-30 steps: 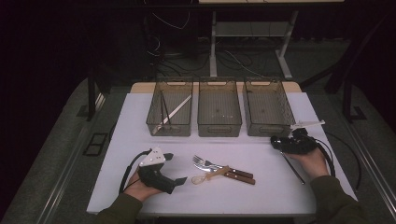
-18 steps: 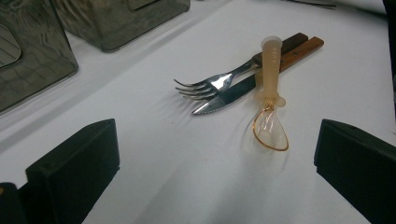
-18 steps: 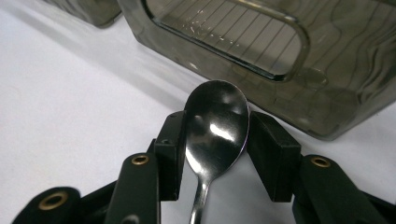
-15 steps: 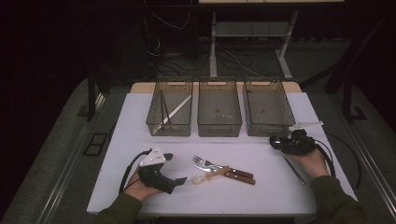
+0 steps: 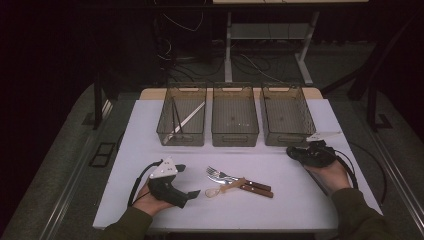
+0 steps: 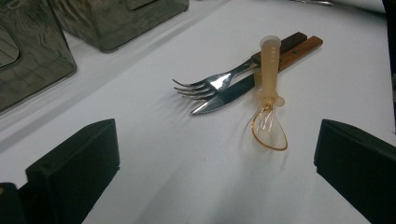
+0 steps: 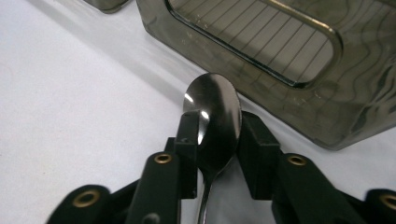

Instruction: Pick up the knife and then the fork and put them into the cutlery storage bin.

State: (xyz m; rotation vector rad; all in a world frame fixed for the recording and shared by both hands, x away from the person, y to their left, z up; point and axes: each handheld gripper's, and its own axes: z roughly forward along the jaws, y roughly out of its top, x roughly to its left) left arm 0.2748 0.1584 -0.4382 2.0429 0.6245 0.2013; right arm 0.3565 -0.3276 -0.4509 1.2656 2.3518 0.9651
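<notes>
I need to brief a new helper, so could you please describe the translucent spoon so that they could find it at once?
On the white table, in front of the three smoky bins, lies a small bunch of cutlery. The translucent spoon lies across the wooden-handled fork and knife. It alone is pale amber plastic, with a see-through bowl and a stubby cream handle.

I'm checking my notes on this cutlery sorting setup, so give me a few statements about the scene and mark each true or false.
1. The right tongs are closed on a metal spoon. True; they have just been closing.
2. The left tongs hold the fork. False: they are open and the fork lies on the table.
3. A translucent plastic spoon lies across the knife. True.
4. Two bins stand on the table. False: three bins stand in a row.
</notes>
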